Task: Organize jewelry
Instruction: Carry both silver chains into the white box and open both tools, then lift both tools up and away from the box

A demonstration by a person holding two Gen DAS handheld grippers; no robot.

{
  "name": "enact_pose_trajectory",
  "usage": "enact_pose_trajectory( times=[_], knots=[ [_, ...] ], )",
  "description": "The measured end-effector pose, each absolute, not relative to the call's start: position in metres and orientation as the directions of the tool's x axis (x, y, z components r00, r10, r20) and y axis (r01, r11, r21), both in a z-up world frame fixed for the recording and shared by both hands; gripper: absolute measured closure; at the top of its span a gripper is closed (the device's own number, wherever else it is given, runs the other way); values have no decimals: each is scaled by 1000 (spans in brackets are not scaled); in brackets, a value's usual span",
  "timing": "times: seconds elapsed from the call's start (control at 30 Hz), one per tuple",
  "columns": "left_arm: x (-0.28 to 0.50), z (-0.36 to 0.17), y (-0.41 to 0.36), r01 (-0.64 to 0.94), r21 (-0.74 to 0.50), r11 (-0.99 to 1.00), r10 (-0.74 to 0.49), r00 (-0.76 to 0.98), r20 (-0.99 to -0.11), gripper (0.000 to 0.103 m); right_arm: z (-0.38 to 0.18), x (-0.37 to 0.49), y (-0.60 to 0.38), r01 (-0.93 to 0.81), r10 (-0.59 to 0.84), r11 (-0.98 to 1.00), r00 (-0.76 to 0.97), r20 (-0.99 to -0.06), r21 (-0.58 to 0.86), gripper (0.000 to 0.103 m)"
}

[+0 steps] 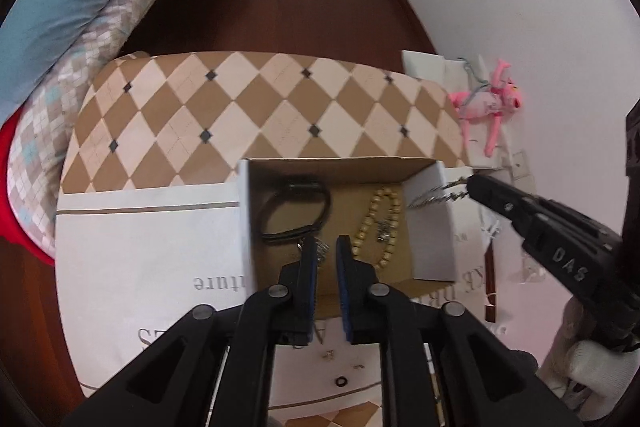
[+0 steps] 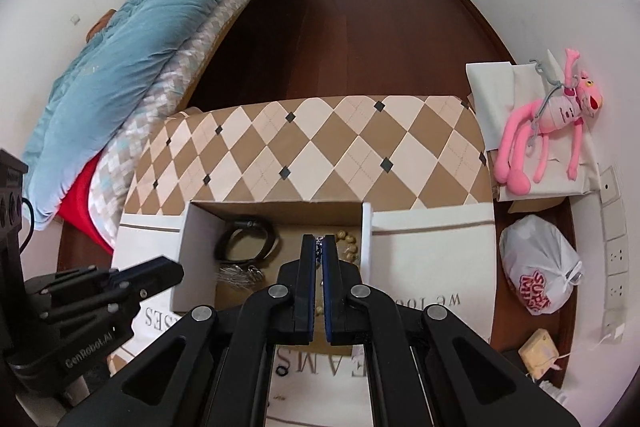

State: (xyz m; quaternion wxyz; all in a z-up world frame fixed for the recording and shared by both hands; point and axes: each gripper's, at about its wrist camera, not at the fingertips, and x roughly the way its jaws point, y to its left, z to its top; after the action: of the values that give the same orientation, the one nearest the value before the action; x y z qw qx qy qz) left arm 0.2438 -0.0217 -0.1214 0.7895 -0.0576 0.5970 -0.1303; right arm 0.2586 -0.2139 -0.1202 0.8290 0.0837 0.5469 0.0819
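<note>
A silver chain [image 1: 436, 195] is held clamped in the right gripper [image 2: 319, 251] over the box [image 1: 244, 211] for deposit, while the left gripper [image 1: 326, 251] is kept slightly parted, empty.

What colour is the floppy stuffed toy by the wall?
Pink. The stuffed toy shows best in the right wrist view.

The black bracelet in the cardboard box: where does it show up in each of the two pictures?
Left wrist view: the black bracelet lies in the left part of the cardboard box, just above centre, left of the wooden bead string.
Right wrist view: it sits left of centre, in the box's far left corner.
Shared landmark: the diamond-patterned cloth directly behind the box.
</note>
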Motion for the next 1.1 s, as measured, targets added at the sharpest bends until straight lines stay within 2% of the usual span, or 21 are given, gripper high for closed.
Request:
enact_pose_trajectory(
  times=[0.03,0.07,0.1,0.17,0.27,0.3,0.33,0.4,0.43,0.47,0.53,0.7,0.77,0.8,0.93,1.1],
  knots=[
    [245,-122,-20,130,-234,964,-261,265,-928,85,-121,263,-213,-47,228,973,384,-895,228,100],
    [246,-121,-18,126,-217,968,-245,275,-930,70,-121,265,-212,-50,228,973,380,-896,227,100],
    [247,-121,-17,119,-183,976,-211,291,-933,43,-121,268,-210,-54,232,972,376,-897,229,100],
    [248,-121,-13,107,-150,983,-177,315,-933,18,-119,273,-206,-58,247,968,370,-895,244,100],
    [251,-124,-5,87,-102,991,-125,327,-937,14,-120,282,-197,-74,261,965,349,-900,251,99],
    [252,-125,-2,76,-79,994,-100,329,-939,5,-124,286,-195,-69,251,968,334,-908,242,99],
    [254,-126,1,70,-67,995,-87,333,-939,2,-126,288,-192,-68,247,969,321,-914,238,99],
    [253,-127,6,59,-48,997,-66,350,-934,1,-133,291,-190,-57,232,973,297,-926,226,96],
    [251,-127,9,53,-40,998,-57,359,-932,1,-135,290,-190,-54,233,972,296,-926,228,84],
    [251,-127,10,49,-37,998,-52,365,-930,1,-135,288,-191,-49,228,974,299,-927,223,60],
    [249,-129,14,39,-33,999,-45,373,-927,1,-137,283,-194,-46,235,972,302,-924,232,30],
    [239,-132,16,19,-8,1000,-15,412,-911,1,-131,262,-202,-22,106,994,359,-927,105,26],
    [231,-134,16,13,-4,1000,-9,424,-906,1,-131,251,-204,-10,34,999,382,-924,33,3],
    [228,-136,14,12,-1,1000,-6,423,-906,1,-132,244,-204,-8,2,1000,389,-921,-1,1],
    [215,-144,8,21,6,1000,-3,418,-908,1,-141,225,-203,-7,-61,998,396,-916,-69,1],
    [206,-146,3,17,8,1000,0,417,-909,1,-153,212,-201,-13,-73,996,388,-919,-85,1]
  ],
)
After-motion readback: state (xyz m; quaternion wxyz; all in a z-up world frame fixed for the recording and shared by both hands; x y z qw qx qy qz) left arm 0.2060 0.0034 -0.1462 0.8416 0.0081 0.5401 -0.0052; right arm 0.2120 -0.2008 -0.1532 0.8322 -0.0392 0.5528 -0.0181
